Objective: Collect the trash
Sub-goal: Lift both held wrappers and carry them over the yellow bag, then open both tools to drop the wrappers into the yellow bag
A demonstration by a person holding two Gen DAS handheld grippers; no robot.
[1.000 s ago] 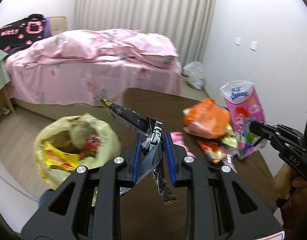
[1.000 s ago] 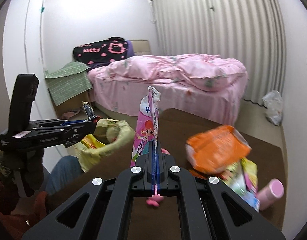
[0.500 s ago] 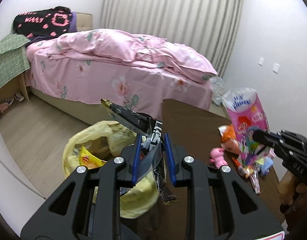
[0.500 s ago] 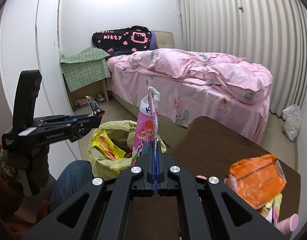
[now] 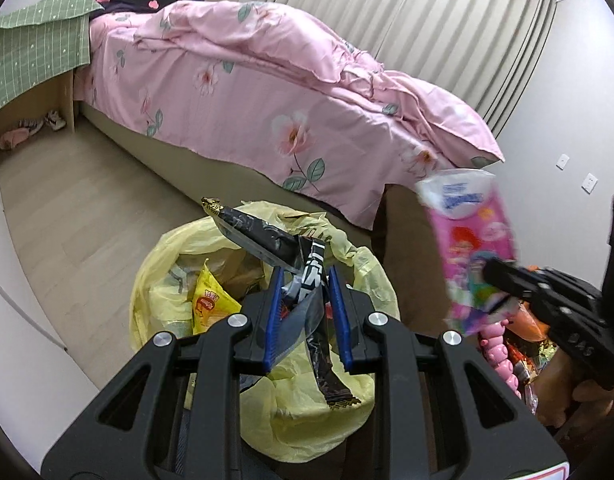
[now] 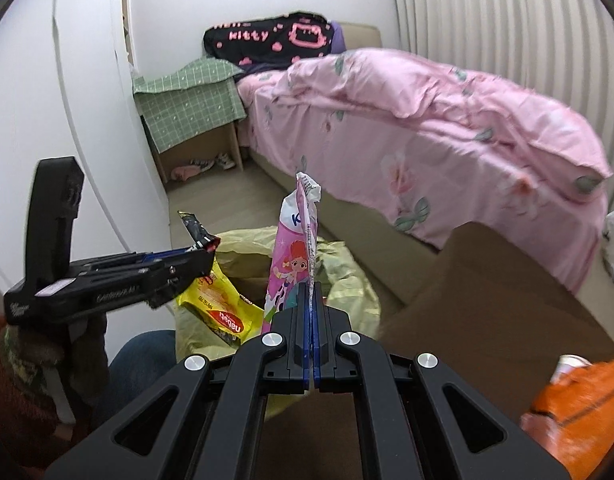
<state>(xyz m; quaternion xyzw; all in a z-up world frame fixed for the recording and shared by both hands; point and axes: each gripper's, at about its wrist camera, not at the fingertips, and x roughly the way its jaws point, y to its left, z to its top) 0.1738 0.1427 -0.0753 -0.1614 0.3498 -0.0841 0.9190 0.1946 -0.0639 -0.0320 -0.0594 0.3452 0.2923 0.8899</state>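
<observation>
My left gripper (image 5: 307, 280) holds crumpled black wrappers (image 5: 263, 240) between its blue pads, right above the open yellow trash bag (image 5: 179, 248). The jaws stand a little apart around the wrappers. My right gripper (image 6: 310, 286) is shut on a pink cartoon snack bag (image 6: 293, 256), held upright just above the far side of the same yellow bag (image 6: 347, 288). It shows from the side in the left wrist view (image 5: 471, 240). A yellow packet (image 6: 219, 312) lies inside the bag.
The brown table (image 6: 487, 280) stands right of the bag, with an orange bag (image 6: 579, 412) and more wrappers and a pink toy (image 5: 499, 356) on it. A bed with pink bedding (image 5: 267, 80) lies behind. A person's knee (image 6: 143, 360) is beside the bag.
Both grippers have swung left from the table to over the yellow trash bag, each still holding its wrapper. The bag now lies directly under the left gripper.
</observation>
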